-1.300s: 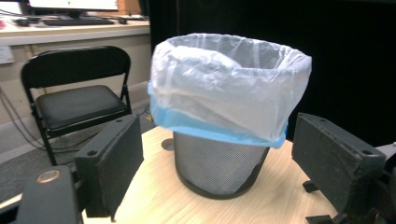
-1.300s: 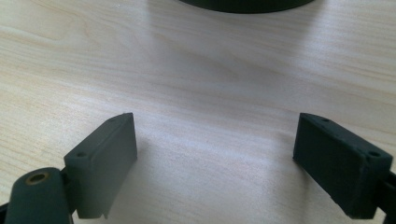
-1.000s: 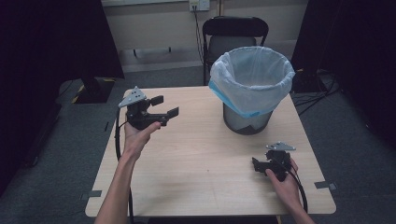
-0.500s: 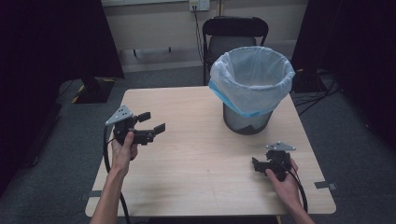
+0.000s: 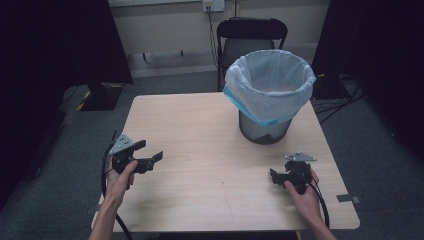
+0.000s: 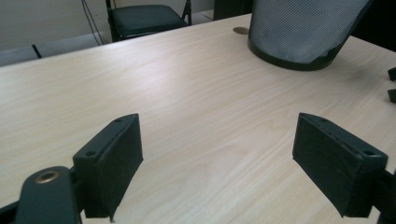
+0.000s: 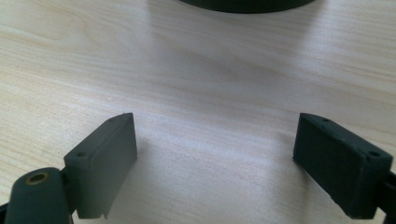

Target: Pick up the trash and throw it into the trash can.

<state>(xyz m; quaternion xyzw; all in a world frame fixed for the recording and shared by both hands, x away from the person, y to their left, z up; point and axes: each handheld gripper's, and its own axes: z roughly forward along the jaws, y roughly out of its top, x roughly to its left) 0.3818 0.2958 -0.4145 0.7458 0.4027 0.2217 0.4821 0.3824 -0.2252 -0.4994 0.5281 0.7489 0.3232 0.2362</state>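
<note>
A pale wooden table (image 5: 200, 125) is seen from above, with a person's two forearms reaching in from its near edge. Each hand holds a black two-jaw gripper.

The left gripper (image 5: 149, 153) sits near the table's left edge, toward the near left corner. The left hand (image 5: 120, 180) grips its handle, and a grey three-cornered plate (image 5: 121, 145) tops it. Its jaws point right, across the table, and stand spread wide with nothing between them. In the left gripper view the gripper (image 6: 217, 163) shows bare wood grain between its two black pads (image 6: 116, 163), which sit low over the tabletop.

The right gripper (image 5: 277, 177) lies near the near right corner, held by the right hand (image 5: 302, 195). A black cable (image 5: 320, 202) trails from it back along the forearm. Its jaws point left and are also spread apart, holding nothing. In the right gripper view the gripper (image 7: 215, 163) has only bare table between its pads (image 7: 105, 158), with soft shadows beneath them.

A dark mesh bin (image 5: 266, 95) stands toward the far right corner of the table, well apart from both grippers. It is lined with a white bag (image 5: 270, 75) folded over the rim, with a blue edge. The bin's base (image 6: 299, 32) appears at the top of the left gripper view, upright on the table.

Beyond the far edge a black folding chair (image 5: 250, 42) faces the table. The floor (image 5: 65, 165) around is grey carpet.
</note>
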